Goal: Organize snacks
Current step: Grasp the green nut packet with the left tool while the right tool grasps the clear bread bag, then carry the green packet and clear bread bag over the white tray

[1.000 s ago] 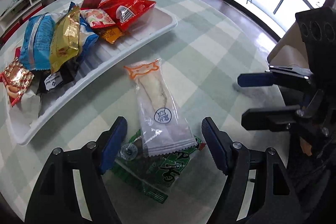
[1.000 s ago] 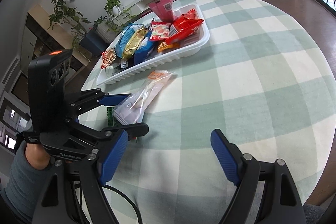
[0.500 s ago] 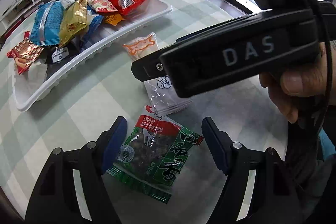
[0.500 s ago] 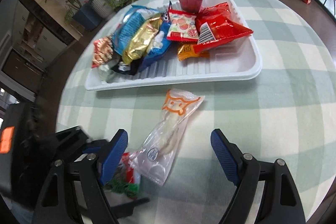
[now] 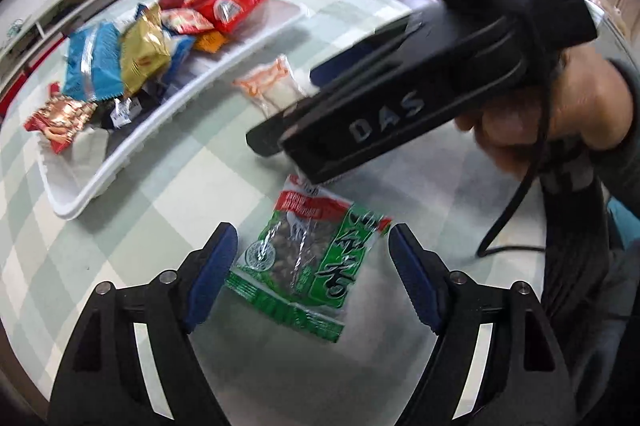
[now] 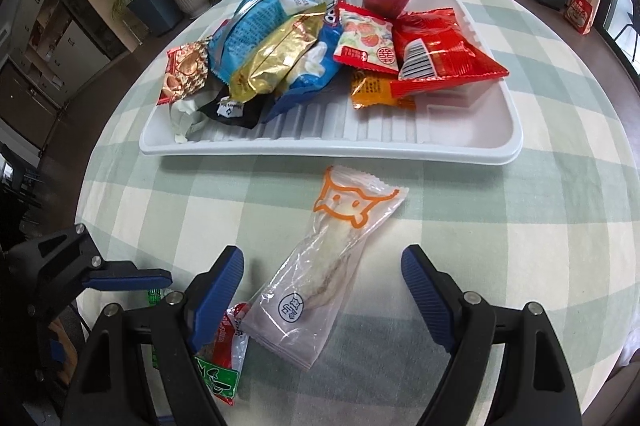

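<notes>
A clear bread packet with an orange cat print (image 6: 326,258) lies on the checked table, between the open jaws of my right gripper (image 6: 322,290); in the left wrist view (image 5: 272,86) the right gripper's body partly hides it. A green nut packet (image 5: 308,258) lies between the open jaws of my left gripper (image 5: 310,276); its edge shows in the right wrist view (image 6: 218,358). A white tray (image 6: 476,142) behind holds several snack bags.
The right gripper's black body and the hand holding it (image 5: 420,98) hang over the table in front of my left gripper. The left gripper (image 6: 100,274) sits at the right view's left edge. The table edge is near on the right. Plants and a shelf stand behind.
My right gripper has swung in over the bread packet, which now lies between its jaws. My left gripper has pulled back, so the green packet is between its jaws.
</notes>
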A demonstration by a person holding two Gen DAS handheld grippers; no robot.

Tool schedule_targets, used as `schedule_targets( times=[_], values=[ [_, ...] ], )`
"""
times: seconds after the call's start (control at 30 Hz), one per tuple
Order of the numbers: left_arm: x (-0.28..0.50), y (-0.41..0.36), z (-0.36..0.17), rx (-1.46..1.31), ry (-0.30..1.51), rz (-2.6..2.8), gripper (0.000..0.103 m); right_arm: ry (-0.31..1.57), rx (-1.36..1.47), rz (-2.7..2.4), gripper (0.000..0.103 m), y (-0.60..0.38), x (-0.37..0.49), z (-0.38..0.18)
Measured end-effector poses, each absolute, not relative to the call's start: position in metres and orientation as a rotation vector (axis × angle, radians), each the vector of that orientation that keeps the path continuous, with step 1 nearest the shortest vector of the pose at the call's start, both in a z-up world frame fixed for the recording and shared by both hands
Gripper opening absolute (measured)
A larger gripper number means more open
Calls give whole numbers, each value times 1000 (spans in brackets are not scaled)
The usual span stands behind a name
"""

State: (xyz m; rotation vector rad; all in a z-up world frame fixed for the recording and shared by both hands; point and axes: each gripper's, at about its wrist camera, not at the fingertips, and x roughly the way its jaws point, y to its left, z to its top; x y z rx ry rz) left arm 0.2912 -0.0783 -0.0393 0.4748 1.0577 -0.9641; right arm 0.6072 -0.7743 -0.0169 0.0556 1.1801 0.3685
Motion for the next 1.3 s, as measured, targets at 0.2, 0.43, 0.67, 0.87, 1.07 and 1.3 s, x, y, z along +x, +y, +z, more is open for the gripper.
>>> schedule_targets(
  times=[0.2,0.43,0.67,0.87,1.07,1.3],
  values=[
    [295,-88,-52,630,1070,-964,77,1189,15,357,84,-767,608,-18],
    [290,-91,-52,699,1068,-982,79,1184,-39,338,85,-756,608,-20],
    [290,-88,-52,655,1060,-964,66,1168,-121,312,71,-746,607,-22],
    [282,-77,-46,649,1083,-935,47,1171,-160,310,54,-749,613,-22],
    [279,-73,-39,618,1106,-872,45,1202,-203,335,32,-763,605,-20],
    [268,-54,-38,445,1090,-809,28,1221,-164,397,25,-780,585,-17]
  ],
)
